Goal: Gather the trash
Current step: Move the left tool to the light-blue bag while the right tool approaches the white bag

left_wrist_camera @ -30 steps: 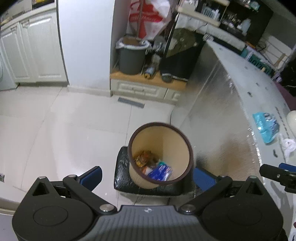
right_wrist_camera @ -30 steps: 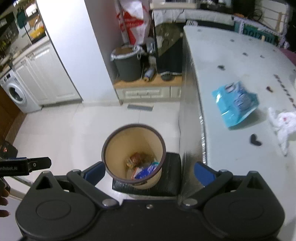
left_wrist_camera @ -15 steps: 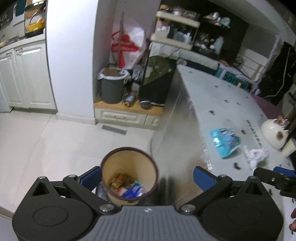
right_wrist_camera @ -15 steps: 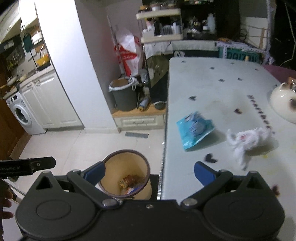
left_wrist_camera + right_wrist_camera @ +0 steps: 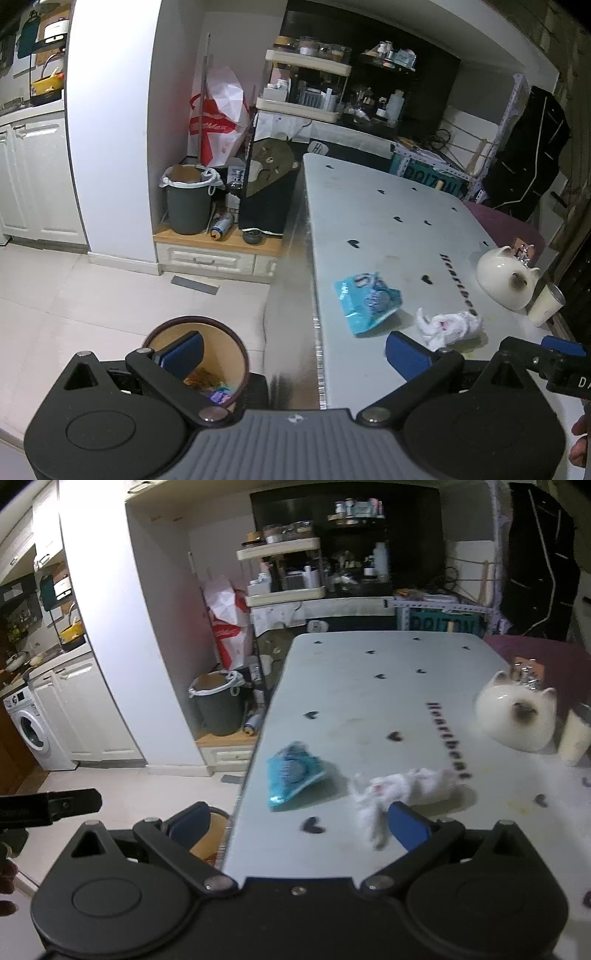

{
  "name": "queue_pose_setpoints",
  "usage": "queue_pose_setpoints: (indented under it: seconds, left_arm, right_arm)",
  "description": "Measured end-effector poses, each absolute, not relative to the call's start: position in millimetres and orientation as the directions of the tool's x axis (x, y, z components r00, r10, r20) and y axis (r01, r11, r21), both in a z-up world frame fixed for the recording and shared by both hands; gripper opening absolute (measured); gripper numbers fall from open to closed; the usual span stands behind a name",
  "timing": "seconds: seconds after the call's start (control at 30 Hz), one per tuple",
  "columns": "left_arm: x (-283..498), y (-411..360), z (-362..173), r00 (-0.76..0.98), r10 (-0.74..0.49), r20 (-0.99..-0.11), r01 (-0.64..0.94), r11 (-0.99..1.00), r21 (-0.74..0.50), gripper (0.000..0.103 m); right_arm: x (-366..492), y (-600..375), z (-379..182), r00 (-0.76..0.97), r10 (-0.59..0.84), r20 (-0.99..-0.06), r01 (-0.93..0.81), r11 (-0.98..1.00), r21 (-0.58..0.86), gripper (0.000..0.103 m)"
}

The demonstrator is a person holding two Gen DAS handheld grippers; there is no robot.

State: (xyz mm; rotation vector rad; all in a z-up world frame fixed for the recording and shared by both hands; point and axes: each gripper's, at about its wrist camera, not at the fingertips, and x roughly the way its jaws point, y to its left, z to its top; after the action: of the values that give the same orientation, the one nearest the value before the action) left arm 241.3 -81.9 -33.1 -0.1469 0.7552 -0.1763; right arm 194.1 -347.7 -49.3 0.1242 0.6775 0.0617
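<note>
Jaws apart and empty on both our grippers.

Left wrist view: our left gripper [image 5: 293, 350] hangs over the table edge. Below it on the floor, a round bin [image 5: 207, 328], brown rim, tan inside, holds wrappers. On the table [image 5: 376, 214]: blue packet [image 5: 365, 301], crumpled white tissue [image 5: 448, 326] just beside it, white teapot [image 5: 506, 277], cup [image 5: 546, 304]. Against the wall, a grey bin [image 5: 188, 208] with white liner, partly filled.

Right wrist view: our right gripper [image 5: 299, 825] faces the table [image 5: 369, 686]. Blue packet [image 5: 293, 773] near the edge; tissue [image 5: 402, 786], blurred, by the right finger. Washing machine [image 5: 31, 733] far left.
</note>
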Motion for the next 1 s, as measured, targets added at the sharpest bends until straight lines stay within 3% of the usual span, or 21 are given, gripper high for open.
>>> queue_pose_setpoints:
  seconds: [0.4, 0.67, 1.0]
  left_arm:
    - [275, -165, -41, 0.7, -0.211, -0.682, 0.088, 0.974, -0.211, 0.103]
    - [333, -202, -63, 0.638, -0.302, -0.708, 0.044, 0.933, -0.357, 0.103]
    - [403, -222, -114, 0.593, -0.305, -0.745, -0.038, 0.914, -0.405, 0.101]
  right_arm:
    - [213, -435, -72, 0.764, 0.1, -0.637, -0.005, 0.989, 0.149, 0.103]
    - [225, -467, -95, 0.786, 0.03, -0.618, 0.054, 0.992, 0.117, 0.103]
    - [266, -488, -125, 0.765, 0.057, -0.642, 0.028, 0.992, 0.122, 0.103]
